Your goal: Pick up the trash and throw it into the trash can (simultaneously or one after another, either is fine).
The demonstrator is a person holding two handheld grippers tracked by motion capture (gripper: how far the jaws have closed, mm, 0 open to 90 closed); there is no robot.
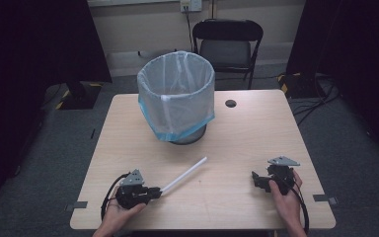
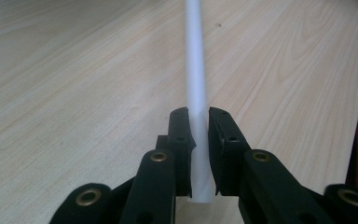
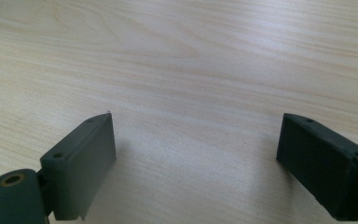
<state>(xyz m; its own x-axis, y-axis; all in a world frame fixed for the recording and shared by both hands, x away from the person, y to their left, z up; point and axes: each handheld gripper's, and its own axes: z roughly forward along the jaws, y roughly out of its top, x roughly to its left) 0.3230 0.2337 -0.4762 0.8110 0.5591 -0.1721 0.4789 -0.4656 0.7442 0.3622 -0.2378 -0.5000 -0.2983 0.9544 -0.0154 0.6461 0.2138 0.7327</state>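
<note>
Left gripper (image 1: pixel 159 190) is clamping the near end of the white tube (image 1: pixel 185 174) close to the counter's (image 1: pixel 256 133) front edge, left of centre; the tube is angling toward the lined bin (image 1: pixel 176 96) at the back. The left gripper view is confirming both pads pressing the tube. Right gripper (image 3: pixel 196 158) is sitting released over bare wood near the front-right corner.

Left gripper (image 1: pixel 159 190) jaws clamped tight (right gripper (image 1: pixel 254 176) jaws wide apart).
</note>
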